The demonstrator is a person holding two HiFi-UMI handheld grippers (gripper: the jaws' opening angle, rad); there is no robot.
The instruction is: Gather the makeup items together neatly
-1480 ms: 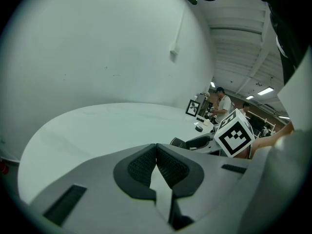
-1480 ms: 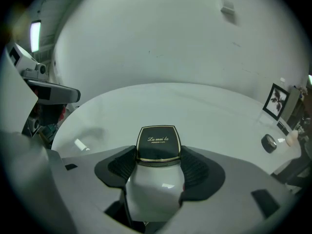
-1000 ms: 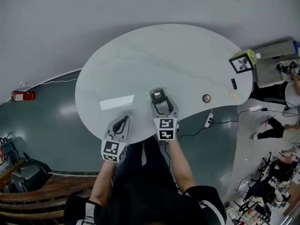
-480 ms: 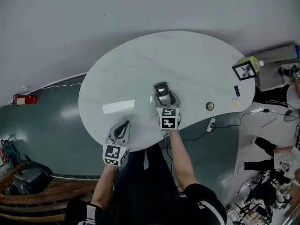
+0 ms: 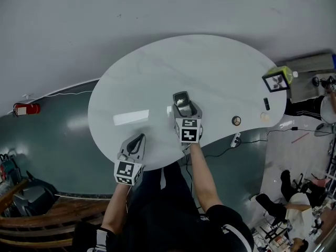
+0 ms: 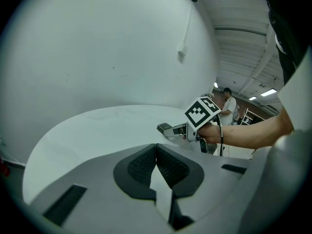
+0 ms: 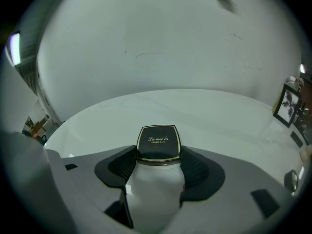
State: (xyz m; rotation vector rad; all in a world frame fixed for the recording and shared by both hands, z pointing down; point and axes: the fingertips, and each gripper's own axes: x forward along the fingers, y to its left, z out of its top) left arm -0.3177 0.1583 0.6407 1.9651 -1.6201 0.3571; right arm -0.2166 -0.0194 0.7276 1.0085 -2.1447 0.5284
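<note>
The white, kidney-shaped table (image 5: 157, 77) carries four items near its right end: a framed picture (image 5: 275, 81) (standing at the rim), a small dark stick (image 5: 266, 104), a pale round disc (image 5: 264, 117) and a round compact (image 5: 236, 121).

Lab: power strip (image 5: 234, 139), fire extinguisher (image 5: 24, 108)
</note>
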